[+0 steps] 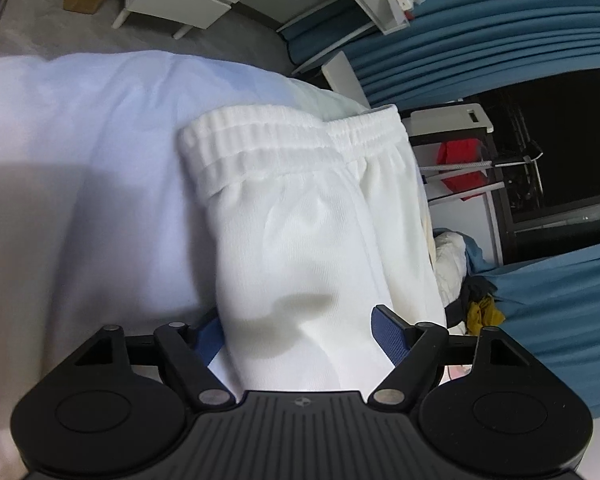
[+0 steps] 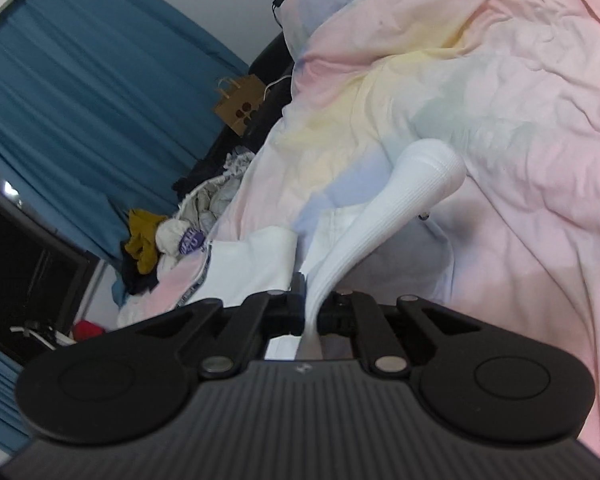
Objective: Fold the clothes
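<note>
right hand-held gripper (image 2: 310,312) is clamped narrow on a white sock (image 2: 404,200), pinching it near one end so the sock stretches away from the jaws, up and a little rightward in the right wrist view, its rounded far end hanging over the pastel bedsheet (image 2: 520,100). left hand-held gripper (image 1: 296,332) stands wide, its blue pads (image 1: 388,334) on either side of white shorts (image 1: 308,216) that bulge up between them; i cannot tell whether the pads press the cloth, and it reads more as straddling than gripping. the shorts lie on the bed with their long axis running straight ahead of the left gripper, the elastic waistband (image 1: 284,136) at the far end, crosswise to that line.

what matters for the coming move is that each garment runs lengthwise away from its own gripper. the sock is nearer the right hand and already in it, so a fold would likely bring the pinched end toward the far end along that axis. the shorts are the left hand's, close under its jaws, waistband well ahead.
</note>
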